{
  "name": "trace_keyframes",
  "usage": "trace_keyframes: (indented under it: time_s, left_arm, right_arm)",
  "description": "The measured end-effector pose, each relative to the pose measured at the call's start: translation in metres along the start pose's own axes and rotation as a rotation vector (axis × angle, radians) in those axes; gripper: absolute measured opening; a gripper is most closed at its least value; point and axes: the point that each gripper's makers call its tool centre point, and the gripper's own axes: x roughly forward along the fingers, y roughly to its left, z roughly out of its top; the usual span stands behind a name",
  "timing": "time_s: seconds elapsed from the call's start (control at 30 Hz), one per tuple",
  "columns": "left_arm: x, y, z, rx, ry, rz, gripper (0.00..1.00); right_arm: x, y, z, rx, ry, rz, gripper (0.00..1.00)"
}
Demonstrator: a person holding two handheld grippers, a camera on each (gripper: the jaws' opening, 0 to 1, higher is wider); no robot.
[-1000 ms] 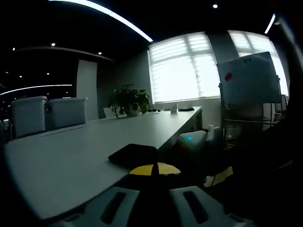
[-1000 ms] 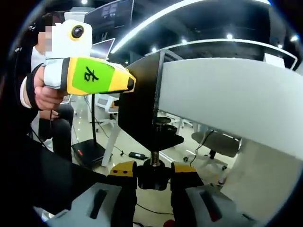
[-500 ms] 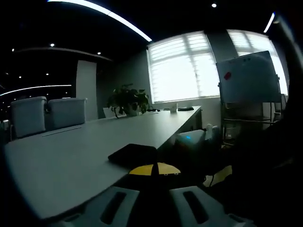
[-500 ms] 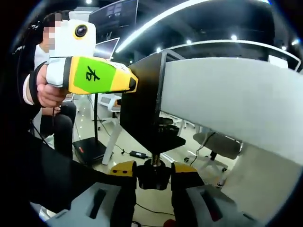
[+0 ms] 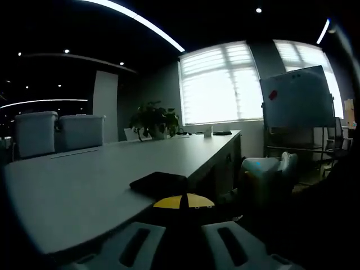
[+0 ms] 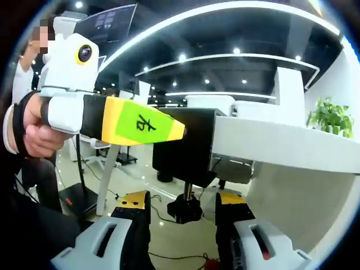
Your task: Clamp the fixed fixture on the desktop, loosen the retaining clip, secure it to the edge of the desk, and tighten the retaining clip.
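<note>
My right tongs (image 6: 184,216) sit apart, knob (image 6: 184,209) betw. jaws, untouched. Left tongs (image 6: 169,130) grip the clamp (image 6: 185,152) on table (image 6: 281,149) edge.

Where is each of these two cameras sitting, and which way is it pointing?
Left gripper view: rides on the left gripper, level with the desk, facing along it toward windows; its jaws hold the black clamp.
Right gripper view: rides on the right gripper, lower, looking up at the desk edge; its jaws flank the clamp's screw knob, and a hand holds the left gripper.
Shared: the desk, the clamp, the potted plant.
</note>
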Motion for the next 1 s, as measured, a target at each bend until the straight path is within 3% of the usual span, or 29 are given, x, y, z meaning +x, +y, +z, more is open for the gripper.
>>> trace_keyframes:
  time_s: [0.1,0.13,0.27,0.47,0.57,0.77,0.9,1.0]
  left_arm:
    - [0.0,0.0,0.001,-0.002,-0.001,-0.001,0.01]
    - [0.0,0.0,0.001,0.007,-0.003,-0.002,0.01]
    - [-0.001,-0.001,0.001,0.002,-0.01,-0.002,0.01]
    - [-0.003,0.0,0.001,-0.01,-0.023,-0.001,0.01]
    - [-0.003,0.001,0.001,-0.016,-0.031,-0.003,0.01]
    - [-0.003,0.002,0.001,-0.022,-0.043,-0.012,0.01]
    - [-0.003,0.002,0.002,-0.022,-0.043,-0.015,0.01]
    - [-0.003,0.001,0.002,-0.014,-0.044,-0.019,0.01]
  right_arm:
    - [-0.001,-0.005,-0.001,0.067,-0.006,-0.115,0.48]
    - [-0.002,-0.013,-0.003,0.078,0.0,-0.203,0.48]
    - [0.001,-0.014,-0.013,0.131,0.05,-0.342,0.48]
    - [-0.001,-0.019,-0.015,0.157,0.065,-0.464,0.47]
    - [-0.009,-0.02,-0.018,0.228,0.059,-0.528,0.45]
    - [0.001,-0.012,-0.016,0.189,0.068,-0.516,0.44]
    - [0.006,-0.008,-0.012,0.169,0.06,-0.509,0.3]
    - [0.006,-0.008,-0.012,0.158,0.063,-0.522,0.27]
